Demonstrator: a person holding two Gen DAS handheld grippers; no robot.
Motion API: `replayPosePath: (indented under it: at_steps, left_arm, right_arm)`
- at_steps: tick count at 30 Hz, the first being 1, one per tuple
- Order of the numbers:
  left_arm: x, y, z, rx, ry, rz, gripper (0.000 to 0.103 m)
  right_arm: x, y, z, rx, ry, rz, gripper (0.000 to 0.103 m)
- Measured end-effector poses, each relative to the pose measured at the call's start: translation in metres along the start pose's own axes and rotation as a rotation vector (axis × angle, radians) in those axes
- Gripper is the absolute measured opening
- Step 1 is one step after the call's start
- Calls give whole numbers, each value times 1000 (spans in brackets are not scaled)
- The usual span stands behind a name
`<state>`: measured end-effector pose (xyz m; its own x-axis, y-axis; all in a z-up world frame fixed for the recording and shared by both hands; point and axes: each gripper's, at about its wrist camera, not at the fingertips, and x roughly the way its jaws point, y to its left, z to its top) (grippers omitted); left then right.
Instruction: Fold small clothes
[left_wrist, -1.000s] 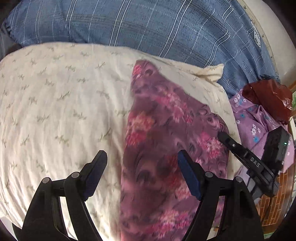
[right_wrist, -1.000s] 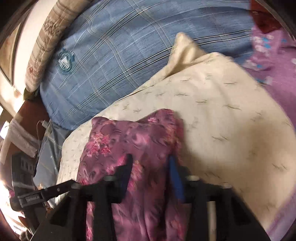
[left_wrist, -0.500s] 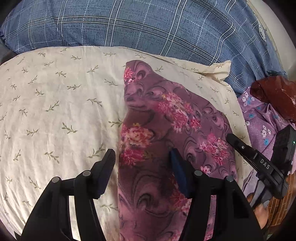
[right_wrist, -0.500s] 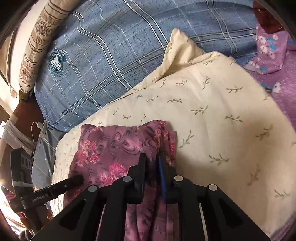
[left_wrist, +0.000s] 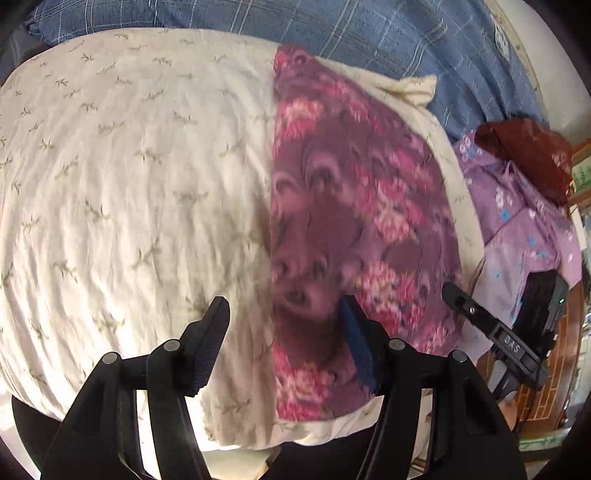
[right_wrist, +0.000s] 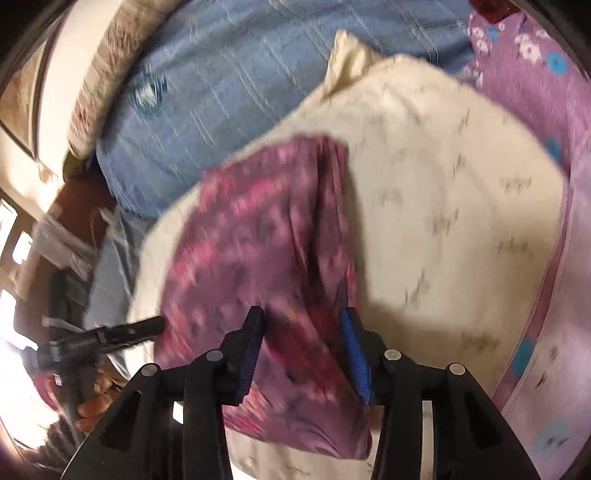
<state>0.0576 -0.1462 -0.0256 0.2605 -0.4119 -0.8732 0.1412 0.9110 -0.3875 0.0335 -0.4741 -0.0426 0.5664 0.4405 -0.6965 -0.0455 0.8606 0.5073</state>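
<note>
A folded purple cloth with pink flowers (left_wrist: 351, 221) lies flat on a cream pillow (left_wrist: 129, 184). My left gripper (left_wrist: 282, 332) is open above the cloth's left edge, holding nothing. In the right wrist view the same cloth (right_wrist: 258, 240) lies on the pillow (right_wrist: 443, 203), and my right gripper (right_wrist: 303, 343) is open above its near end, empty. The right gripper also shows at the right of the left wrist view (left_wrist: 491, 328). The left gripper shows at the left of the right wrist view (right_wrist: 110, 332). Both views are blurred.
A blue plaid blanket (left_wrist: 332, 33) lies behind the pillow. A lilac flowered garment (left_wrist: 517, 214) and a dark red bag (left_wrist: 528, 155) lie to the right. The pillow's near edge drops off below my grippers. A striped pillow (right_wrist: 107, 81) lies far left.
My right gripper was shut on the cloth half a second ago and has opened and let go. Both grippers have pulled back from the cloth, which now lies flat.
</note>
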Motion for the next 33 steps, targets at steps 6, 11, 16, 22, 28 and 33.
replayPosePath:
  at_steps: [6, 11, 16, 22, 28, 33]
  left_arm:
    - [14, -8, -13, 58, 11, 69, 63]
    - [-15, -1, 6, 49, -41, -14, 63]
    - [-15, 7, 38, -3, -42, -72, 66]
    - [20, 4, 60, -2, 38, -150, 66]
    - [50, 0, 73, -20, 70, -249, 71]
    - [47, -19, 76, 27, -1, -161, 43]
  right_arm:
    - [-14, 3, -6, -69, -87, -126, 6]
    - [-19, -23, -9, 29, -74, -108, 10]
    - [-33, -21, 23, 90, -161, 71, 70]
    - [22, -17, 48, 74, -83, 112, 70]
    - [52, -12, 40, -18, -12, 294, 59]
    - [52, -4, 40, 0, -4, 182, 49]
